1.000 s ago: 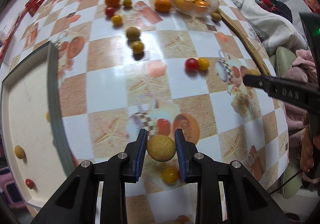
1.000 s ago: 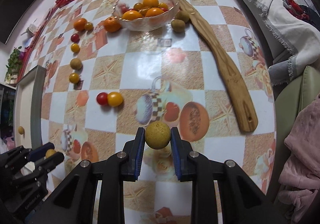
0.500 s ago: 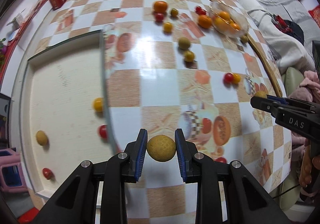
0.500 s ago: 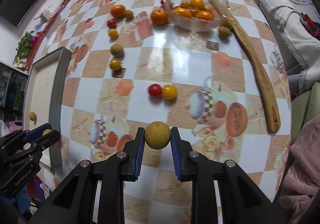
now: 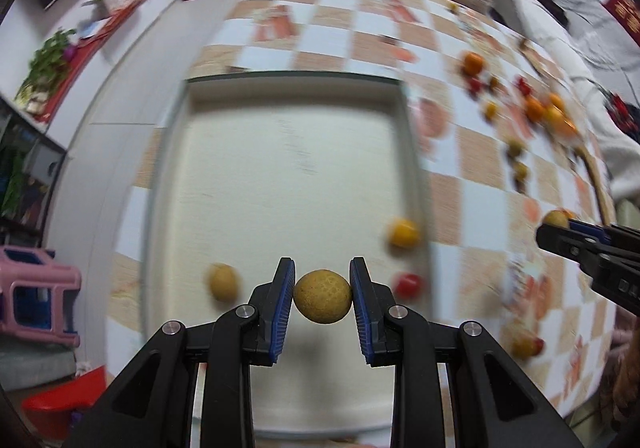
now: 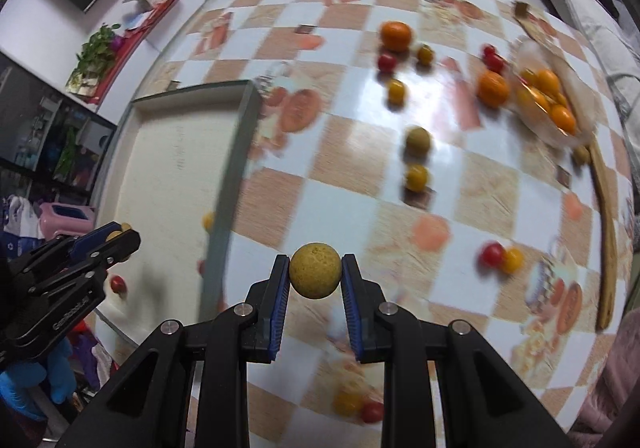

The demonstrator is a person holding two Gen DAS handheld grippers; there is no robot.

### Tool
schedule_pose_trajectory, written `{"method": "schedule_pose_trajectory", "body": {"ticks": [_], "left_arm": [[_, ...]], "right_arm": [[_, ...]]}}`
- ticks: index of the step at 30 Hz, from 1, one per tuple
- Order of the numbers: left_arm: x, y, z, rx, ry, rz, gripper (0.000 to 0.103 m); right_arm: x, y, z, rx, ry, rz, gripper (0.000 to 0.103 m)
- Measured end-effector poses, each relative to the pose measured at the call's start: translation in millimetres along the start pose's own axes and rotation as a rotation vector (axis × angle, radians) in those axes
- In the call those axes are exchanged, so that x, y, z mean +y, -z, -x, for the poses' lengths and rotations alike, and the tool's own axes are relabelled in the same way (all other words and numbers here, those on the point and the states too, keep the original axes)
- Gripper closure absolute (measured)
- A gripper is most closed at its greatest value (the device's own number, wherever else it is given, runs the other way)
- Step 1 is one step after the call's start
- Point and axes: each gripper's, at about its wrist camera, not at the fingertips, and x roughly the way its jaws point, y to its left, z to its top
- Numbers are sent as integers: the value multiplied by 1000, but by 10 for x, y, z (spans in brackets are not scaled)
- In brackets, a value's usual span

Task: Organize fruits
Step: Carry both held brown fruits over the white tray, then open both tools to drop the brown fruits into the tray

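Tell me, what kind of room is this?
Probably a lived-in home room: a table with a checked, picture-printed cloth, a glass bowl of oranges, and a potted plant on a side ledge.

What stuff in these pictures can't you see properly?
- Left wrist view: fruit far right on the tablecloth is smeared by motion blur, so its kind is unclear.
- Right wrist view: the glass bowl is blurred; its fruit can't be counted.
- Right wrist view: the tray is partly hidden by the left gripper.
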Motion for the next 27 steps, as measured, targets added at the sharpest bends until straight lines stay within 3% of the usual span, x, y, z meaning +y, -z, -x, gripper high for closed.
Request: {"method": "schedule_pose_trajectory", "body": {"ticks": [10,17,24,25,26,27], "left_arm": [[512,-247,-373,8,-71,71,73],[561,-303,-505,16,-89,71,73],[564,-258,-586,52,-102,39,71],[563,-250,-585,53,-104,35,66],[564,-245,-577,52,-108,33,43],[563,-237,-552,38,-118,34,28]], "right_arm": [[765,-630,-446,21,-72,82,75],[981,-868,-788,58,-35,121,75],[1083,-896,-1033,107,23,164,73],[1090,-892,-1064,119,28,164,66],[1097,-894,-1085,126,19,164,64],[1113,-893,-1093,128,12,166,57]]}}
